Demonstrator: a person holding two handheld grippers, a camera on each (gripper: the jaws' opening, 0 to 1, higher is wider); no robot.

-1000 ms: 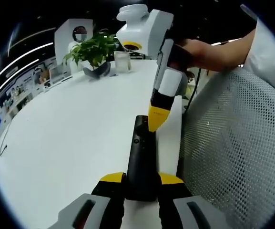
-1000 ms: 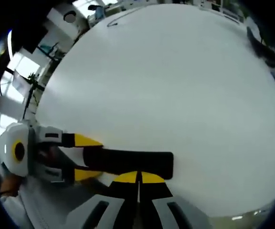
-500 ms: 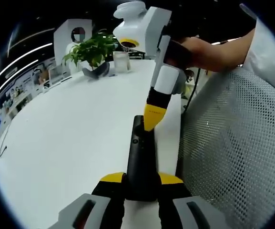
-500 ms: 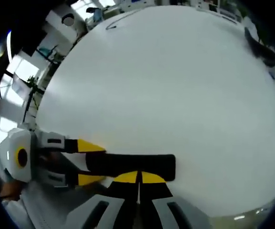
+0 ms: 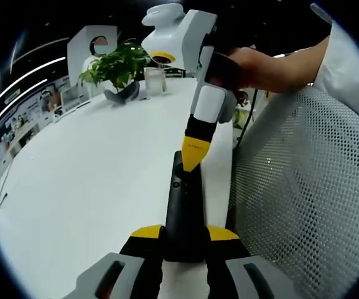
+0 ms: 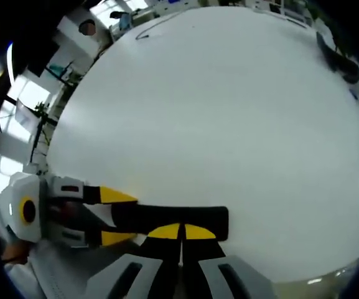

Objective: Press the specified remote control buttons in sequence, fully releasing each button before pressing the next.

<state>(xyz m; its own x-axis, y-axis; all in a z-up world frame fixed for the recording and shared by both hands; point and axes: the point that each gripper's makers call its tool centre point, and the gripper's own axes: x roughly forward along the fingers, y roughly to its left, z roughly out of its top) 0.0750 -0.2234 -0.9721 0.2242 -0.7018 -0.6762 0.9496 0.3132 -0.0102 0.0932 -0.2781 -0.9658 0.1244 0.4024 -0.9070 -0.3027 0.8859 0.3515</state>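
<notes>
We see a black remote (image 5: 183,212) lying along the near edge of a white table (image 5: 92,168), beside a mesh chair back (image 5: 303,199). The left gripper (image 5: 184,240) has its jaws closed on the remote's near end, one yellow tip on each side of it. The right gripper (image 5: 192,156), held in a person's hand (image 5: 241,65), comes down from above with its jaws pressed together into a single yellow point; that point sits at the remote's far end, though we cannot tell whether it touches.

In the right gripper view the remote (image 6: 173,218) lies crosswise just beyond the right gripper (image 6: 181,232), whose tips meet with no gap. The left gripper (image 6: 114,216) clasps the remote's other end.

A potted plant (image 5: 118,65) and a glass (image 5: 155,80) stand at the table's far edge.
</notes>
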